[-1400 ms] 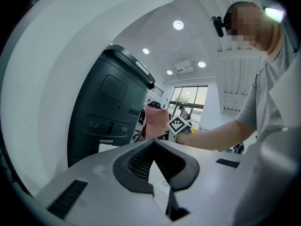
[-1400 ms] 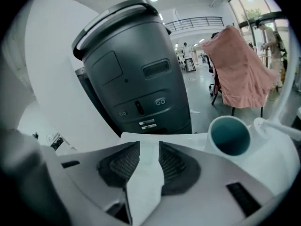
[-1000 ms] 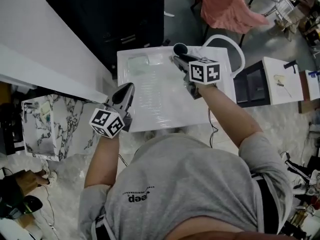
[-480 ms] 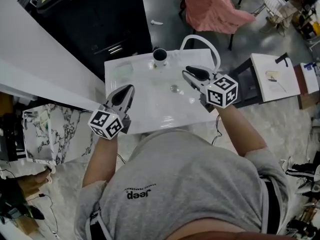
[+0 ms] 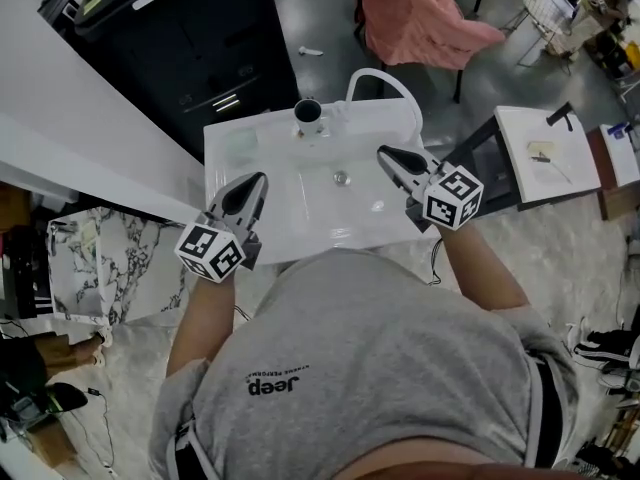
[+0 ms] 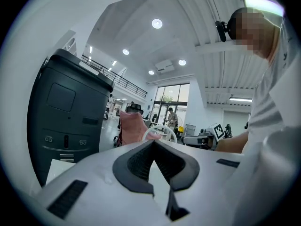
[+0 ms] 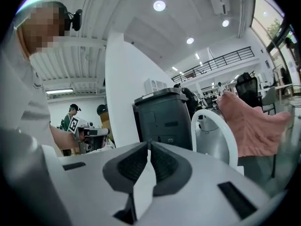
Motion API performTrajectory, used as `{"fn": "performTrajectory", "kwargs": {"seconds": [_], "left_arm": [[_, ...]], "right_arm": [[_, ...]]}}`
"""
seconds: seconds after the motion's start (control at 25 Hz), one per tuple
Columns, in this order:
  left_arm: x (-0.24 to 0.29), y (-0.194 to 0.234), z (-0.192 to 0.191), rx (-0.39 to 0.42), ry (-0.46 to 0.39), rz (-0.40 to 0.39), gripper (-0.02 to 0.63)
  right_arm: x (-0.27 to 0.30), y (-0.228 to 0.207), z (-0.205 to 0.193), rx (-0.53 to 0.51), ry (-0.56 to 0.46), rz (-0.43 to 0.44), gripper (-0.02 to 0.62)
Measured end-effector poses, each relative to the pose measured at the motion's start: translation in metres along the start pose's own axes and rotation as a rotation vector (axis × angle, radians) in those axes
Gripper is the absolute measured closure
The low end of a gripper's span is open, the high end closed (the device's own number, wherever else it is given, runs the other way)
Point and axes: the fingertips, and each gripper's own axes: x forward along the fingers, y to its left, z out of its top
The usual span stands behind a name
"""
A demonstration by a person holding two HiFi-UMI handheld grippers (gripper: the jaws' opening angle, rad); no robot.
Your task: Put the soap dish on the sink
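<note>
We are holding the left gripper [image 5: 258, 180] and right gripper [image 5: 388, 155] at the sink [image 5: 330, 223]: left jaws closed, right jaws just closing together, both empty.

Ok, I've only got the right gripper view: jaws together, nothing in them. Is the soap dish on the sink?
Observer: Yes. In the head view the soap dish lies on the sink's far left corner.
Operator: Is my right hand-held gripper near it?
Observer: No. The right hand-held gripper is over the sink's right edge, well apart from the dish; its jaws have just been closing, empty.
Operator: And the left?
Observer: The left hand-held gripper is at the front left edge, jaws together, holding nothing.
</note>
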Motion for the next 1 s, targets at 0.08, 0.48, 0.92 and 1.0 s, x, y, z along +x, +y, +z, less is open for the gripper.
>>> {"fn": "performTrajectory", "kwargs": {"seconds": [0.08,0.48,0.92,1.0], "left_arm": [[-0.002,-0.003,-0.001,0.0,-0.005,0.003,0.591],[-0.011,-0.002,-0.017,-0.02,0.005,0.03,0.592],[-0.013,-0.001,-0.018,-0.027,0.004,0.026,0.592],[-0.013,-0.002,-0.017,-0.027,0.002,0.025,0.592]], "right_arm": [[-0.004,-0.001,-0.008,-0.01,0.0,-0.014,0.54],[-0.001,0.003,-0.042,-0.018,0.069,0.004,0.543],[0.006,0.011,-0.044,-0.013,0.074,0.023,0.543],[0.005,0.01,-0.043,-0.013,0.071,0.02,0.543]]}}
